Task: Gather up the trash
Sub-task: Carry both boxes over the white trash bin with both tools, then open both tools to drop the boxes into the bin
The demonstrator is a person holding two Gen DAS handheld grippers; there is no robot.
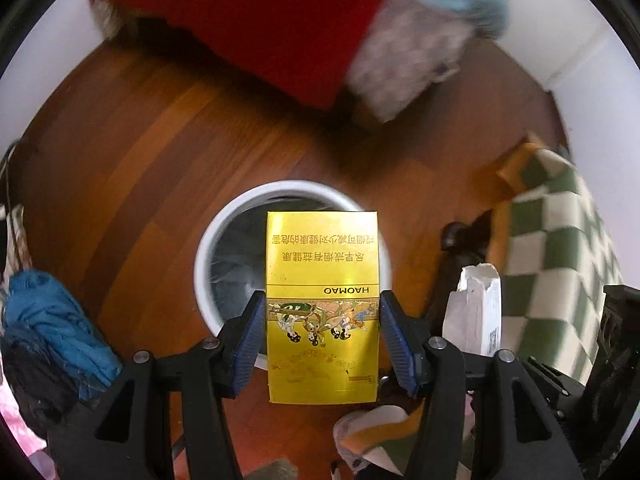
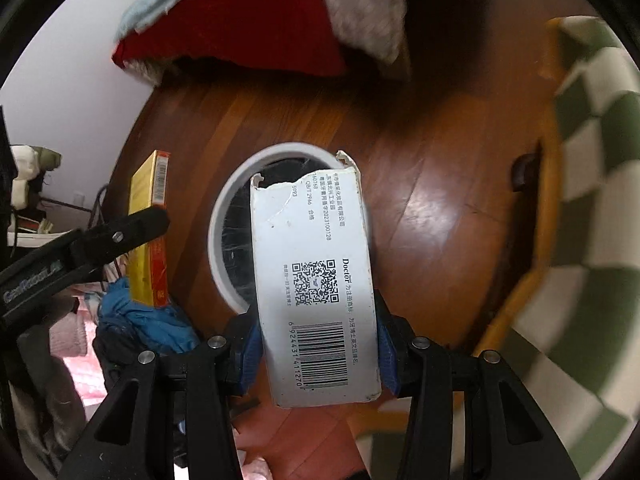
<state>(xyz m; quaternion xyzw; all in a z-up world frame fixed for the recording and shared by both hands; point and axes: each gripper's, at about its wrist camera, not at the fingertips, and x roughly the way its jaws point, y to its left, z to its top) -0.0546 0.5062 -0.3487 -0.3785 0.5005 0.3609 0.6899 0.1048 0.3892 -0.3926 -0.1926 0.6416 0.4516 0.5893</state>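
Left gripper point(image 1: 322, 320) pinches the gold pack point(image 1: 322, 304); right gripper point(image 2: 318, 340) pinches the white carton point(image 2: 316, 280). Both hang lengthwise, apparently over the bin point(image 1: 208, 240), on the floor point(image 1: 140, 140).

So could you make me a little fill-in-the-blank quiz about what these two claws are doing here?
1. The left gripper holds a shiny ___ box.
2. The right gripper holds a white box whose top end is ___.
3. Below both boxes a round white bin stands on the ___ floor.

Missing words: yellow; torn; wooden
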